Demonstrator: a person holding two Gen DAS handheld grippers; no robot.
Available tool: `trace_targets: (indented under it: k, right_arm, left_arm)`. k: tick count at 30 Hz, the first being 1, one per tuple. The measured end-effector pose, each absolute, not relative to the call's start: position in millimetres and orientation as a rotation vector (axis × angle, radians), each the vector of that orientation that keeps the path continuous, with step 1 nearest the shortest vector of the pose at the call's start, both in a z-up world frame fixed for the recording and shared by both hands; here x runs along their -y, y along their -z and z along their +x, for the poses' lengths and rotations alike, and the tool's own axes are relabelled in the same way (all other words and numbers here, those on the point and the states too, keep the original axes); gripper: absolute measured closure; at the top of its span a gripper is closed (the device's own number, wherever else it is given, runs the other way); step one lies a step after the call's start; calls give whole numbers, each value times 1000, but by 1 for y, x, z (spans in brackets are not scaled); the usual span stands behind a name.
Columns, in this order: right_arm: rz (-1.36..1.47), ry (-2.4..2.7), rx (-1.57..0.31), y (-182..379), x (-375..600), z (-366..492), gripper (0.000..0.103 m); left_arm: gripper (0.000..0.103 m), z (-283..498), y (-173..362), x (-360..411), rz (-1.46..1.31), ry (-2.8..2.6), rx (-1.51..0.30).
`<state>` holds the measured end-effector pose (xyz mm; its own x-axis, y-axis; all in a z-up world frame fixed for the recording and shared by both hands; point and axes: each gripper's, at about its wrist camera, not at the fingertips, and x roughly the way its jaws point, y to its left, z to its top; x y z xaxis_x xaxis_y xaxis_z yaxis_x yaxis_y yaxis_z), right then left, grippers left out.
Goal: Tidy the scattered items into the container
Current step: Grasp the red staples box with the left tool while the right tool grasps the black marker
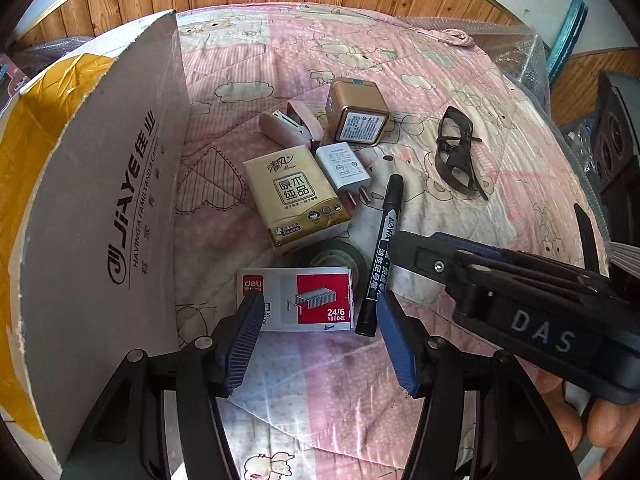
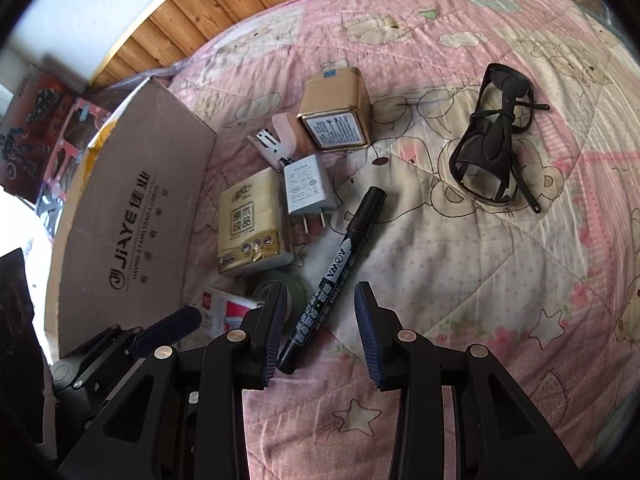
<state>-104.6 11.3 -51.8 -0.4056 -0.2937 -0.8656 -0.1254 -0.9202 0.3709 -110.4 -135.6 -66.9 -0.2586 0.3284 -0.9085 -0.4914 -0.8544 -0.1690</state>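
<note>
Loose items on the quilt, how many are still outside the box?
8. Staple box nearest the left gripper; tape roll behind it; marker before the right gripper; tissue pack; white charger; pink stapler; gold tin; glasses far right. More may be hidden underneath.

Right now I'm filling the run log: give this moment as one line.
left gripper: open, at staple box | right gripper: open, over marker | carton: beside pile | nothing held

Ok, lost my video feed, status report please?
Left gripper open over staple box. Right gripper open around marker. All items outside cardboard box. Tape roll wedged under staple box and tissue pack.
</note>
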Motion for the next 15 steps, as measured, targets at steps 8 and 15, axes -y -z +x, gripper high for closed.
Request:
trace_targets:
  k: [8, 15]
  right_arm:
    - [1628, 2518, 484, 71, -6, -114, 66]
    - [1574, 2519, 500, 70, -3, -119, 52]
  left_arm:
    - [32, -126, 85, 136, -1475, -2195, -196]
    - [32, -144, 98, 141, -1538, -2187, -139]
